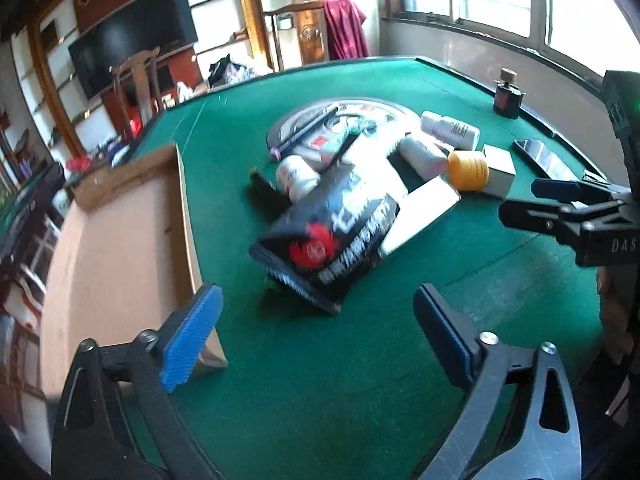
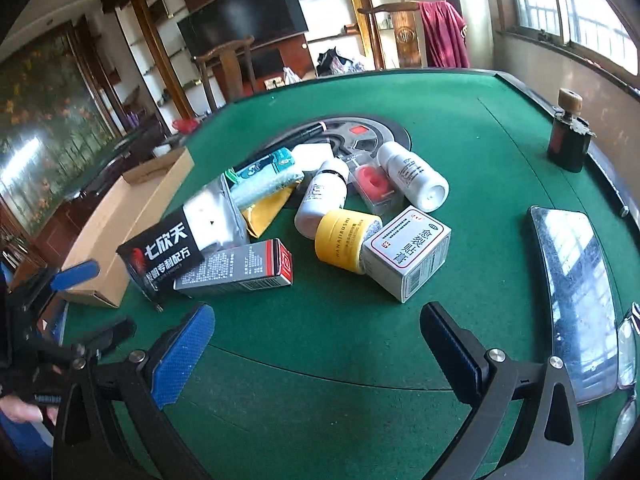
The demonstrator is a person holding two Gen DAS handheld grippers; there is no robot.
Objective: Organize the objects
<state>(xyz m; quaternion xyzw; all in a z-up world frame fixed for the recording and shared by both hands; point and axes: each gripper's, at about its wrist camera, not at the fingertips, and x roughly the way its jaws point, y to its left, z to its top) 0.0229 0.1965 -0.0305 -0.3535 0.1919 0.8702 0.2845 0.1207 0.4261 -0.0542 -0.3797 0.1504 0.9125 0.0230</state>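
A heap of small goods lies at the middle of the green worktop (image 2: 460, 152): a black-and-silver pouch (image 2: 180, 240) with a red mark leans at the near left of the heap, a grey carton with a red end (image 2: 240, 270) lies against its front, and a yellow-lidded jar (image 2: 340, 244) rests on its side touching a white medicine box (image 2: 412, 256). Behind these lie two white bottles (image 2: 416, 176), a clear case holding a red part (image 2: 376, 188) and a teal wrapped roll (image 2: 268, 180). An open cardboard box (image 2: 120, 216) sits just left of the heap, apart from it. A dark bottle with a wooden stopper (image 2: 568, 140) stands upright near the far right rim, and a phone (image 2: 576, 292) lies flat at the right. The left gripper (image 1: 316, 336) hangs above the worktop before the pouch, its fingers spread wide and empty; the right gripper (image 2: 316, 352) likewise has its fingers apart, holding nothing.
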